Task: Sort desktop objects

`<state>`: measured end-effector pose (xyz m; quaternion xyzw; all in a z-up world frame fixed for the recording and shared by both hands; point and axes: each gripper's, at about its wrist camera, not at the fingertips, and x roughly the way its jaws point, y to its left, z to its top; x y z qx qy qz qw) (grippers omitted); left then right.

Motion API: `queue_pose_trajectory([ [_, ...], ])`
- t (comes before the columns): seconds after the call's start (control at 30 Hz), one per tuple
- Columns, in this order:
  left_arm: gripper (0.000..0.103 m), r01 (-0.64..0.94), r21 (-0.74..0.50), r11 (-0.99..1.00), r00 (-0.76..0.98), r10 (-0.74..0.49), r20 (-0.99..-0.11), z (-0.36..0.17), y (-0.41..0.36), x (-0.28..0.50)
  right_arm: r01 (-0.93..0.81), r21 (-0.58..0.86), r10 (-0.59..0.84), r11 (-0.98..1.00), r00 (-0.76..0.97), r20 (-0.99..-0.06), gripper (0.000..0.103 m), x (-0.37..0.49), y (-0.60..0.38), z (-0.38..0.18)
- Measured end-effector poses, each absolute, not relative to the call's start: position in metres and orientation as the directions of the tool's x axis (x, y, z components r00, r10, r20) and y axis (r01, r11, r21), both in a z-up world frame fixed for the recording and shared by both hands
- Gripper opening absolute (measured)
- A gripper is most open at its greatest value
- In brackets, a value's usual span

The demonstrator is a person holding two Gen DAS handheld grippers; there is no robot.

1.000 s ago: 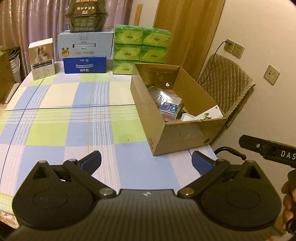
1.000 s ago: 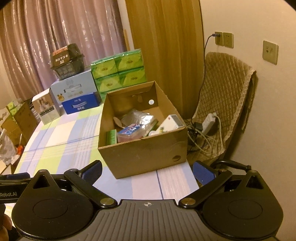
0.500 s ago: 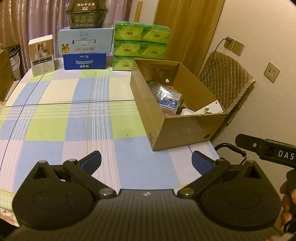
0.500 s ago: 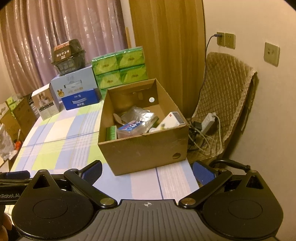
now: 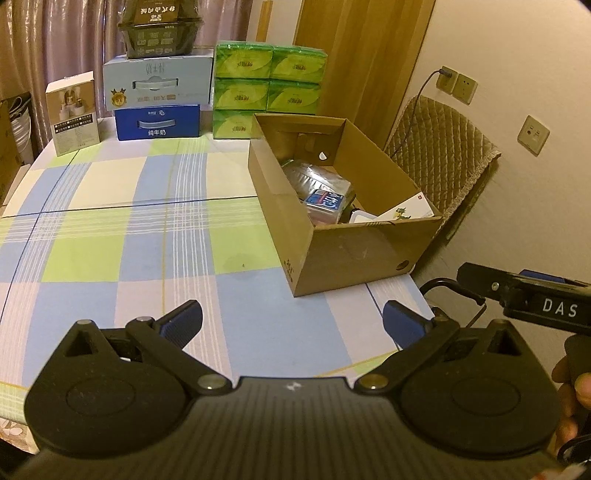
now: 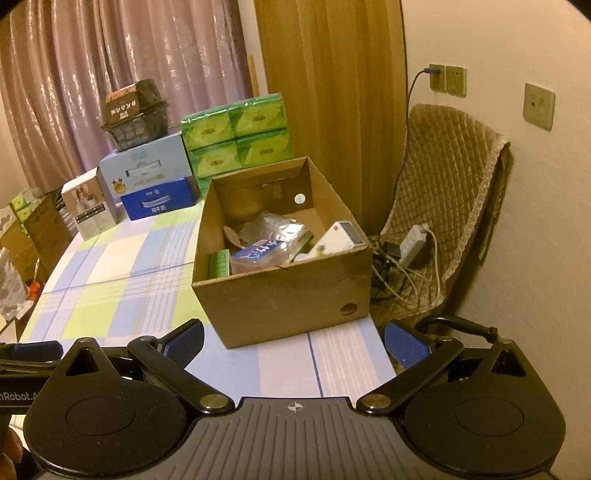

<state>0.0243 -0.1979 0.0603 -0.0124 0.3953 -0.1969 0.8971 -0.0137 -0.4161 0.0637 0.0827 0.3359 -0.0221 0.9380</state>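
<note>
An open cardboard box stands at the table's right edge. Inside it lie a silver foil bag, a blue-and-white packet, a green pack and a white carton. My left gripper is open with nothing between its blue pads, held above the near part of the checked tablecloth, short of the box. My right gripper is open too and holds nothing, in front of the box's near wall. Part of the right gripper also shows at the left wrist view's right edge.
Along the table's far edge stand a white product box, a pale blue carton on a dark blue one with a black basket on top, and stacked green tissue packs. A padded chair with a power strip sits right of the table.
Both grippers have drawn back and risen a little from the box, so it looks smaller and sits further off. Both stay open and hold nothing.
</note>
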Motion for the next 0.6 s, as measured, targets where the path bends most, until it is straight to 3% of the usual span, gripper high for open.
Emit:
queue_pose_trajectory([
  [0.6,0.102,0.347,-0.168,0.923,0.633,-0.363,-0.684,0.0612,-0.1985,0.0198,0.097,0.131,0.009,0.987,0.769,-0.639,0.101,-0.0141,-0.4170,0.0600],
])
